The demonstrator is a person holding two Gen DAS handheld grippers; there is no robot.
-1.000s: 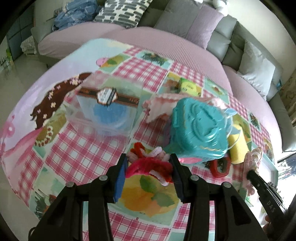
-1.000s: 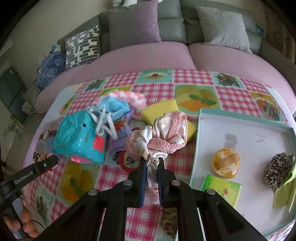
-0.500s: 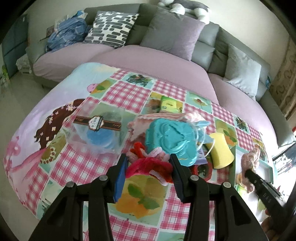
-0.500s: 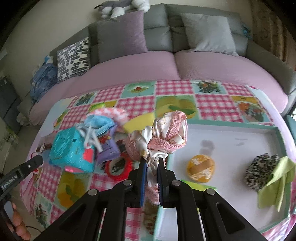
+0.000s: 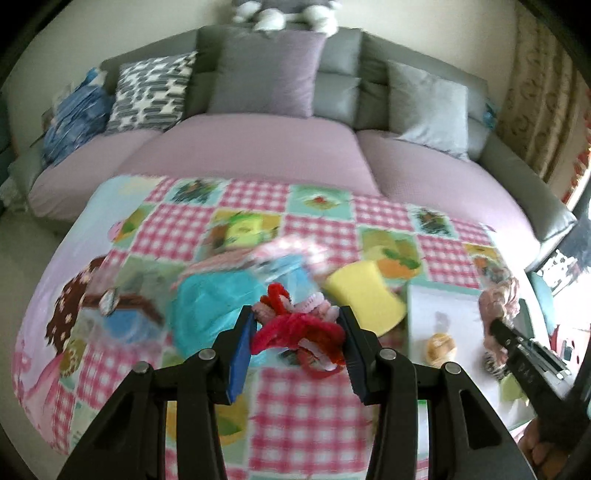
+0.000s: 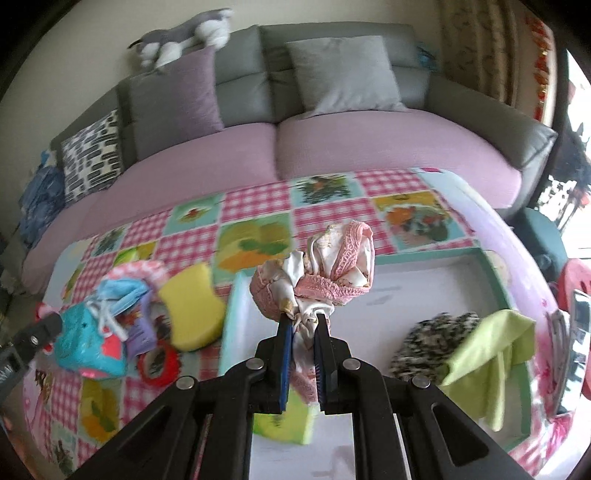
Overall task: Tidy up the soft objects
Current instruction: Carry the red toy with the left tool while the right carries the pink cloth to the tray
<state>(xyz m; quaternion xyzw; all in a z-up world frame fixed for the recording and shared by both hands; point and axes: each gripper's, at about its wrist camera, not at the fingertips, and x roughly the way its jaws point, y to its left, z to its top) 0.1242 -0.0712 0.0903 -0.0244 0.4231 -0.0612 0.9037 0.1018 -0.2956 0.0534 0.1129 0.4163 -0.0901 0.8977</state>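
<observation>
- A grey sofa with lilac seat cushions runs along the back wall, a plush toy lying on top of its backrest, and in front of it a table under a pink-checked patchwork cloth fills the foreground
- The left gripper is up over the cloth, its jaws partway apart and pressing from both sides on a tangle of red and pink pipe cleaners, which hangs clear of the table
- Right behind that bundle sits the clutter pile: a teal pouch, a yellow sponge just to its right, and a pink frilly piece behind, all smeared by motion blur
- The right gripper is pinched nearly closed on the tail of a bunched cream-and-pink lace cloth, which stands up in a knot above the fingertips
- That lace bundle hovers over the near-left corner of a white tray with a teal rim, at the right side of the table
- Lying in the tray: a leopard-print fabric piece touching a lime-green cloth that drapes toward the tray's right rim, and a green-yellow packet half hidden under the right gripper
- From the left wrist view an orange round item also shows in the tray, too blurred to name
- A red ring lies on the cloth between the teal pouch and the tray
</observation>
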